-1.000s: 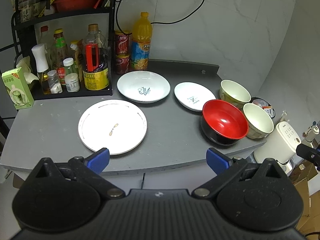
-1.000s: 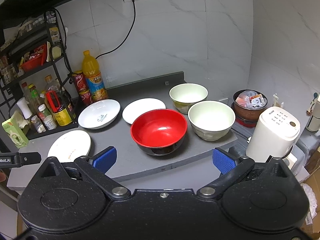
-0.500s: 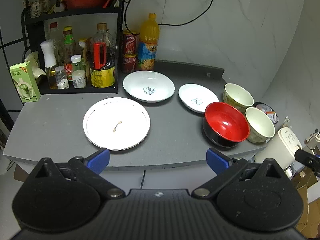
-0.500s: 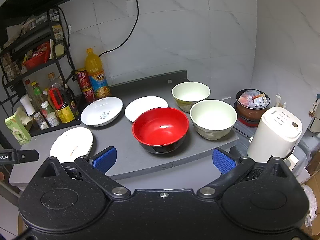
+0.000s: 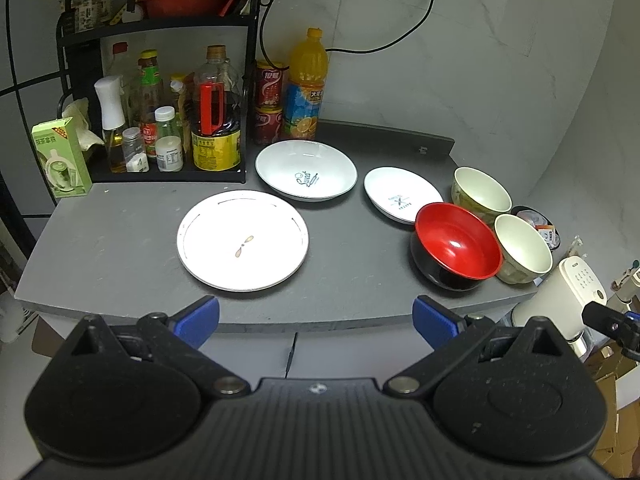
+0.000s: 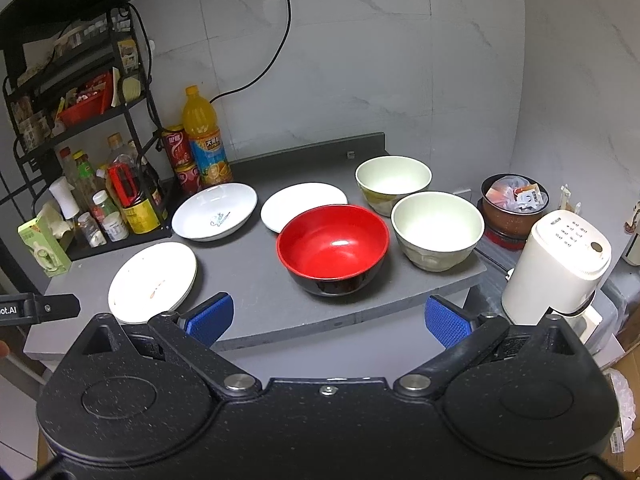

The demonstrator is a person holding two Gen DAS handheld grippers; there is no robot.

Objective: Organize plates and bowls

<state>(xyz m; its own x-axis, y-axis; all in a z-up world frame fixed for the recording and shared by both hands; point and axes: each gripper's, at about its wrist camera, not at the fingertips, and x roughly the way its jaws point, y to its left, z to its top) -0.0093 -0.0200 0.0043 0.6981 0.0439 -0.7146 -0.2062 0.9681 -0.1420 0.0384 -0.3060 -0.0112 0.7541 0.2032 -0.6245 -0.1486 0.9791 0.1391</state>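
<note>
Both claws are hanging before the grey worktop [image 5: 120, 240], spread wide and gripping nothing: the left claw [image 5: 316, 318] facing the large flat plate [image 5: 243, 240], the right claw [image 6: 327, 320] facing the red bowl [image 6: 333, 242]. Beyond are sitting the deep white plate [image 5: 306, 169], the small plate [image 5: 400, 194] and two cream bowls [image 6: 437, 226], the nearer one touching the red bowl.

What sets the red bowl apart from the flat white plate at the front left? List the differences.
The red bowl is deep with steep walls; the flat white plate is shallow and wide.
The bowl is glossy red inside and black outside; the plate is white with a small mark at its centre.
The bowl sits close beside a cream bowl; the plate lies apart from other dishes.
Both stand upright, empty, on the grey counter.
</note>
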